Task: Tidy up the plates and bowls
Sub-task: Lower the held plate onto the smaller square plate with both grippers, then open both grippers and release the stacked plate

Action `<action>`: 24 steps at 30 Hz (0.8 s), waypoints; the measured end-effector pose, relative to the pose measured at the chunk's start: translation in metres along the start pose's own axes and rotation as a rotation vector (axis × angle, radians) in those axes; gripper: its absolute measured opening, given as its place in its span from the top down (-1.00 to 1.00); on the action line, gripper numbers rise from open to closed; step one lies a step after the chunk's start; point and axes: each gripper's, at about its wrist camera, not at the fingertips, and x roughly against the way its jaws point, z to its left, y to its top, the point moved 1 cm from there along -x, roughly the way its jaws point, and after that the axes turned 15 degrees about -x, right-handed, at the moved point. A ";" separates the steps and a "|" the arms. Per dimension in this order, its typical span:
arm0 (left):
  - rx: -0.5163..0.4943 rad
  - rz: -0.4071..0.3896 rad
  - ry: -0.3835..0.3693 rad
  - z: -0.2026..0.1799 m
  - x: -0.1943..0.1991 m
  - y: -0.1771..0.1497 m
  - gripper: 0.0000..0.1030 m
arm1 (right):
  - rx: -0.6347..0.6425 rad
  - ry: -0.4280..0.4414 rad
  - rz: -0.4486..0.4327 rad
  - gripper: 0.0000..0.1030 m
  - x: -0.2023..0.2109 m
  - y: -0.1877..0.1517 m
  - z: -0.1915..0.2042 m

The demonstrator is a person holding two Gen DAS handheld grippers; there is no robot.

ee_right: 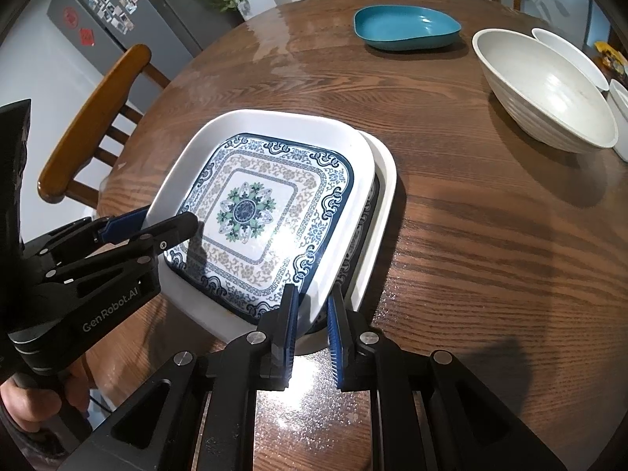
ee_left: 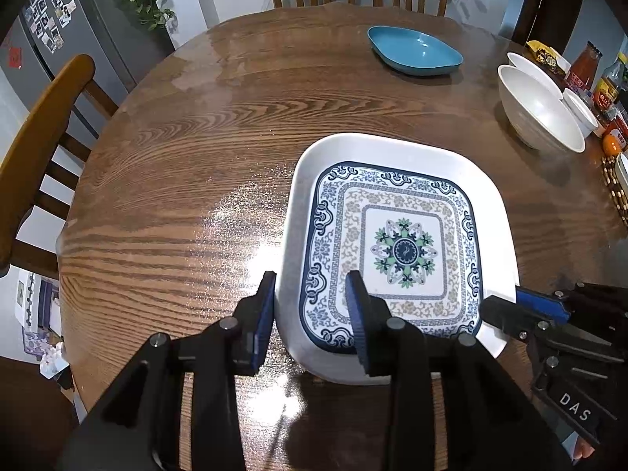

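I see the top plate (ee_right: 271, 200): white rim, navy scroll border, tan floral band w/ blue key-fret, white centre sq w/ green & navy medallion. Plate under it (ee_right: 382, 196): white rim too, bit of the same blue print showing at its edge. Dish (ee_left: 414, 51) far side is solid teal, in & out. Big bowl (ee_right: 549, 90) off-white, ribbed outside; smaller bowls (ee_right: 569, 55) behind it plain white. Table (ee_left: 176, 165) mid-brown w/ dark oak grain, glossy. Chairs (ee_left: 43, 137) honey-brown wood. Both grippers, left gripper (ee_left: 310, 314) & right gripper (ee_right: 312, 314): black bodies, blue ribbed pads (ee_right: 335, 337). Fridge (ee_right: 117, 11) grey w/ photo magnets, red stickers.
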 end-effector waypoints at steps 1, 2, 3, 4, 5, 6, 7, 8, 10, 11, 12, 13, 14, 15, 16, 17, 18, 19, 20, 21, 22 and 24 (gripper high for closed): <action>0.000 0.000 0.000 0.000 0.000 0.000 0.36 | 0.000 0.001 -0.001 0.71 0.000 0.000 0.000; -0.001 -0.001 0.001 0.000 0.000 0.000 0.36 | -0.002 0.002 -0.001 0.71 0.001 0.000 0.000; 0.000 -0.001 0.001 0.000 0.001 0.000 0.36 | -0.004 0.003 -0.002 0.71 0.001 0.000 0.000; 0.000 -0.001 0.001 0.000 0.001 0.000 0.36 | -0.004 0.003 -0.002 0.71 0.001 0.000 -0.001; 0.001 -0.001 0.000 0.000 0.001 0.000 0.36 | -0.005 0.004 -0.003 0.71 0.001 0.000 -0.002; 0.002 -0.001 0.000 0.000 0.002 0.000 0.36 | -0.006 0.005 -0.003 0.71 0.002 0.001 -0.003; 0.003 -0.001 0.001 0.001 0.002 -0.001 0.36 | -0.007 0.006 -0.003 0.71 0.003 0.001 -0.003; 0.003 -0.001 0.000 0.001 0.002 -0.001 0.36 | -0.007 0.007 -0.003 0.71 0.003 0.000 -0.004; 0.004 -0.002 -0.001 0.001 0.002 -0.001 0.35 | -0.010 0.010 -0.003 0.71 0.004 0.000 -0.005; 0.004 -0.002 0.001 0.001 0.002 -0.001 0.35 | -0.011 0.011 -0.003 0.71 0.005 0.000 -0.005; 0.003 -0.004 0.005 0.001 0.003 0.000 0.30 | -0.013 0.011 -0.004 0.71 0.006 -0.001 -0.006; 0.002 -0.007 0.010 0.001 0.004 0.000 0.21 | -0.013 0.011 -0.006 0.71 0.006 -0.001 -0.007; 0.003 -0.011 0.013 0.001 0.005 0.000 0.16 | -0.014 0.009 -0.006 0.71 0.007 -0.001 -0.007; 0.005 -0.015 0.016 0.002 0.006 0.000 0.06 | -0.017 0.010 -0.004 0.71 0.007 -0.001 -0.007; 0.006 -0.019 0.018 0.002 0.007 0.001 0.05 | -0.021 0.015 -0.002 0.71 0.007 -0.001 -0.008; 0.007 -0.021 0.020 0.002 0.008 0.001 0.04 | -0.022 0.015 -0.003 0.71 0.008 -0.001 -0.008; 0.007 -0.022 0.023 0.003 0.009 0.001 0.04 | -0.020 0.014 -0.003 0.71 0.007 -0.002 -0.009; 0.009 -0.024 0.023 0.003 0.009 0.002 0.04 | -0.021 0.013 -0.003 0.71 0.007 -0.002 -0.009; 0.011 -0.024 0.023 0.003 0.010 0.002 0.04 | -0.021 0.013 -0.003 0.71 0.007 -0.002 -0.009; 0.012 -0.024 0.024 0.003 0.010 0.002 0.04 | -0.021 0.013 -0.004 0.71 0.007 -0.002 -0.009; 0.014 -0.025 0.025 0.003 0.011 0.002 0.04 | -0.020 0.010 -0.007 0.71 0.008 -0.002 -0.010; 0.017 -0.026 0.026 0.004 0.012 0.001 -0.01 | -0.018 0.003 -0.017 0.71 0.011 -0.001 -0.011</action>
